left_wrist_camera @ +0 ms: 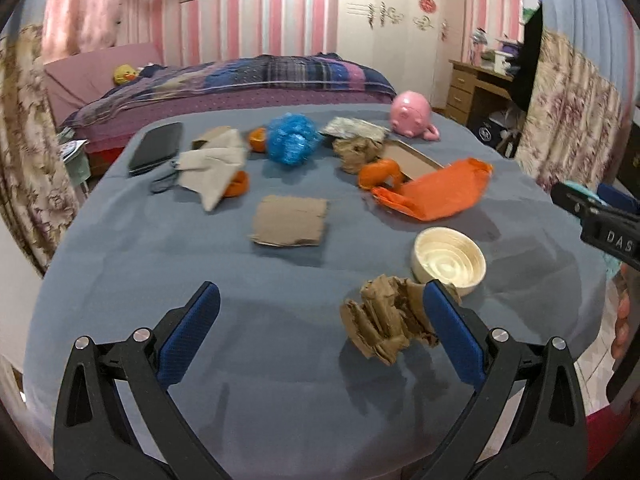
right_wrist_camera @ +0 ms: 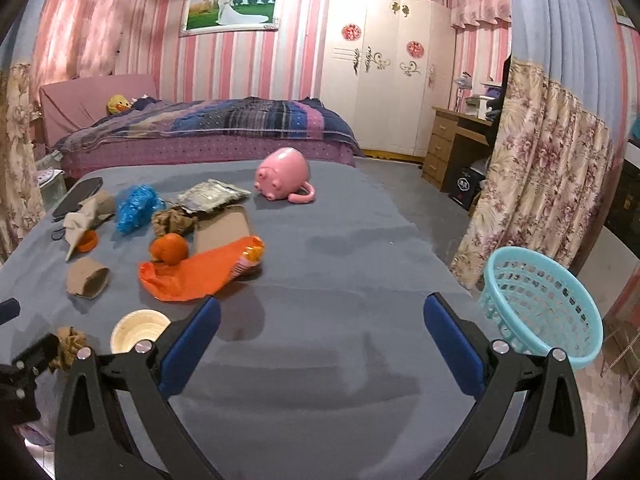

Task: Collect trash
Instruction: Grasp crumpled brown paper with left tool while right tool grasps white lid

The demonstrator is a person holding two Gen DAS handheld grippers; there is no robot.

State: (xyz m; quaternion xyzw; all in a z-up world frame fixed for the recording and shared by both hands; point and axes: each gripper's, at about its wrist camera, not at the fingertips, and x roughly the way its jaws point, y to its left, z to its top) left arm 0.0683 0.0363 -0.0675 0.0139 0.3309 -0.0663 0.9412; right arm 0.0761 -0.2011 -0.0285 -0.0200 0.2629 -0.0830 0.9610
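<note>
Near the front edge of the grey-covered tabletop (left_wrist_camera: 160, 264), toward its right side, lies a crumpled wad of brown paper (left_wrist_camera: 384, 320), the piece of trash nearest the left gripper (left_wrist_camera: 320, 320). That gripper hangs released, blue pads spread wide and holding nothing; the wad sits inside the spread but hard against the right-hand pad, off centre. To do this step well, the gripper would probably need to shift right until the wad lies midway between the pads, come down close to the cloth, and close gently, since a lopsided bite may pinch only a loose fold and let the rest spring free. Just behind the wad, touching or nearly so, stands a cream bowl (left_wrist_camera: 450, 260); the closing pad should stay clear of its rim.

The wad is tan kraft paper, pleated and deeply creased, with ragged edges; it looks light and springy, likely to compress easily and to be knocked aside by a careless approach.

The right gripper (right_wrist_camera: 320, 328) is likewise spread and empty, above bare cloth near the front edge. Off the table's right edge, lower than the top, stands a light blue lattice basket (right_wrist_camera: 544, 304), the probable receptacle. Further scraps lie toward the far left: a flat cardboard piece (left_wrist_camera: 290, 220), an orange plastic bag (left_wrist_camera: 436, 190), a blue crinkled bundle (left_wrist_camera: 292, 140).
</note>
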